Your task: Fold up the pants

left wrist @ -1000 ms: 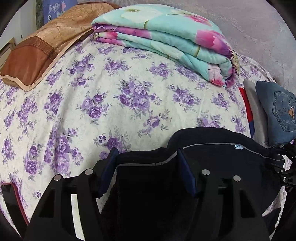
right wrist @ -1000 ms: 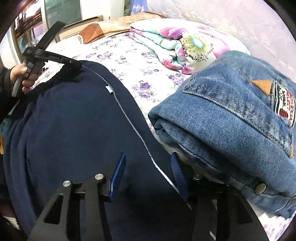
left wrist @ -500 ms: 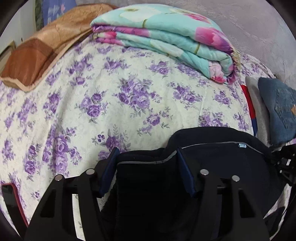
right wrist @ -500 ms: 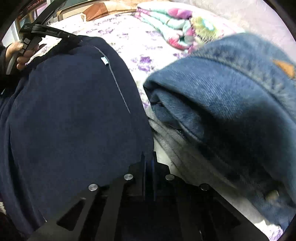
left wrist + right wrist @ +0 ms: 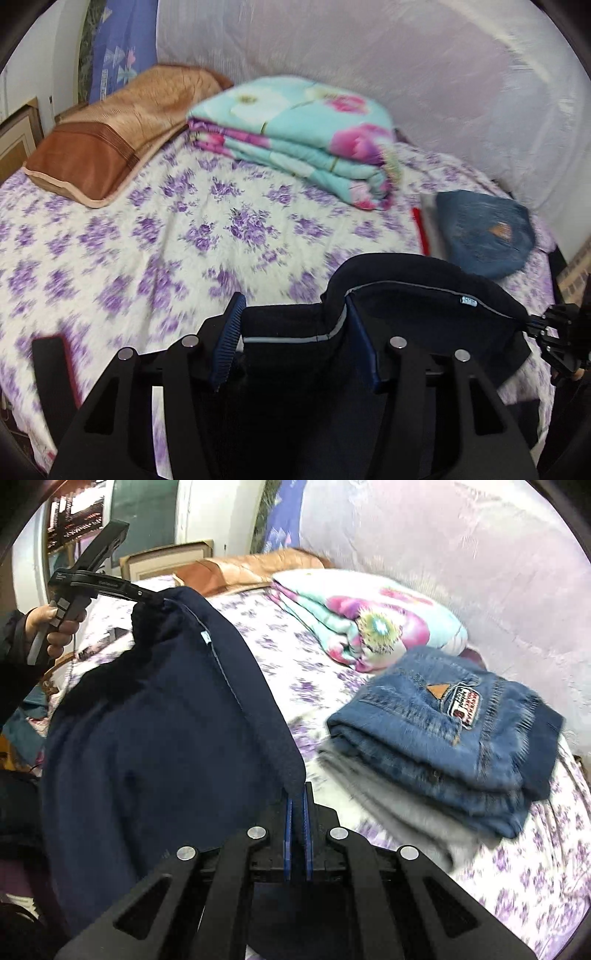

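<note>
Dark navy pants (image 5: 155, 738) hang stretched between my two grippers, lifted above the bed. Their waistband with a grey seam and a small label (image 5: 469, 301) runs across the left wrist view. My right gripper (image 5: 297, 805) is shut on the waistband edge of the navy pants (image 5: 424, 295). My left gripper (image 5: 295, 328) has its jaws set wide with the waistband bunched between them; in the right wrist view it (image 5: 147, 592) holds the far corner up.
A folded stack of blue jeans (image 5: 461, 731) on grey fabric lies on the floral bedsheet (image 5: 184, 229) to the right. A folded turquoise flowered quilt (image 5: 303, 136) and a brown pillow (image 5: 110, 140) lie at the back.
My right gripper closed on the waistband. Both grippers then rose, lifting the pants off the bed; the bed looks farther away in both views.
</note>
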Demonstrator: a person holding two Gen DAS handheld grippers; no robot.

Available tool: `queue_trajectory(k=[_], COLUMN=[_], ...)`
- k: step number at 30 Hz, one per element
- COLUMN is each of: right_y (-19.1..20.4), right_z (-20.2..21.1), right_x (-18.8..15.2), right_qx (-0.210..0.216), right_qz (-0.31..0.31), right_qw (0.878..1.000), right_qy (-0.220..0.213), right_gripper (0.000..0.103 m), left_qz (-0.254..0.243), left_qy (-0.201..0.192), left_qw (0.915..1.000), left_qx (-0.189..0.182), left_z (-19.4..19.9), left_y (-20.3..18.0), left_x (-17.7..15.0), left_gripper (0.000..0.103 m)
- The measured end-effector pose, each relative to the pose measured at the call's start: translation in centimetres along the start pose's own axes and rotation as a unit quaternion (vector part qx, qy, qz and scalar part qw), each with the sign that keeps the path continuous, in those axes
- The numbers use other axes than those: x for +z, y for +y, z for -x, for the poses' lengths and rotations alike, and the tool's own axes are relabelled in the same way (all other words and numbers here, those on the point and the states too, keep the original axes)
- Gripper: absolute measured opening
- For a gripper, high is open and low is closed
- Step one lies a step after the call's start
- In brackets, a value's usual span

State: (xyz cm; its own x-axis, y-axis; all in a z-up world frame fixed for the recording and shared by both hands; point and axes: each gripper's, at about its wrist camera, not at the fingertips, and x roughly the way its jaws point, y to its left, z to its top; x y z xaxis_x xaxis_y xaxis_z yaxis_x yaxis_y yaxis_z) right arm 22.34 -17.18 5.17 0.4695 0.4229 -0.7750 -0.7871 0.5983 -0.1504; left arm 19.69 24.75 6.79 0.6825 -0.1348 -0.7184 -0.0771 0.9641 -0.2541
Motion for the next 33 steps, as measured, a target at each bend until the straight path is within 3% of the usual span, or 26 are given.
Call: queue_trajectory(k=[3,6,13,18,24,28,33], right_y=[3.0,6.0,11.1,12.3,12.0,11.9,11.8], right_z=[2.6,4.3,0.8,0.5,1.3,1.3,1.1], right_x=[-2.4,-5.3,-12.1,-13.2,-13.5,-13.7,-13.6], right_qx=[0.01,0.029,0.086,0.081,0.082,0.085,0.088], right_qz=[0.002,-0.001,-0.036,-0.052,-0.062,-0.065,-0.064], right_qw=[1.0,0.999,0.996,0.995,0.994,0.993,0.993], right_qy=[-0.015,-0.03,-0.008,-0.024,-0.037,-0.041,-0.043], right_gripper=[0.006,0.006,0.006,0.006,0.006,0.006,0.006], left_qz=[-0.012,-0.015,0.041,0.08,0.125,0.193,0.243], left_qy=[-0.014,-0.006,0.049,0.037,0.072,0.124,0.133], left_qw=[0.9998,0.9999,0.9975,0.995,0.9868,0.9682,0.9527], left_qx=[-0.004,-0.004,-0.031,-0.049,-0.074,-0.1,-0.125], left_z=[4.9,7.5,5.3,5.0,4.5,4.4,4.6], left_y=[-0.7,-0.9,2.7,2.9,2.6,3.8,4.3], left_x=[-4.1,-8.7,-17.0,-16.9,-17.2,-19.3,-20.5], left_gripper=[0.053,0.053,0.054,0.07,0.082,0.084,0.084])
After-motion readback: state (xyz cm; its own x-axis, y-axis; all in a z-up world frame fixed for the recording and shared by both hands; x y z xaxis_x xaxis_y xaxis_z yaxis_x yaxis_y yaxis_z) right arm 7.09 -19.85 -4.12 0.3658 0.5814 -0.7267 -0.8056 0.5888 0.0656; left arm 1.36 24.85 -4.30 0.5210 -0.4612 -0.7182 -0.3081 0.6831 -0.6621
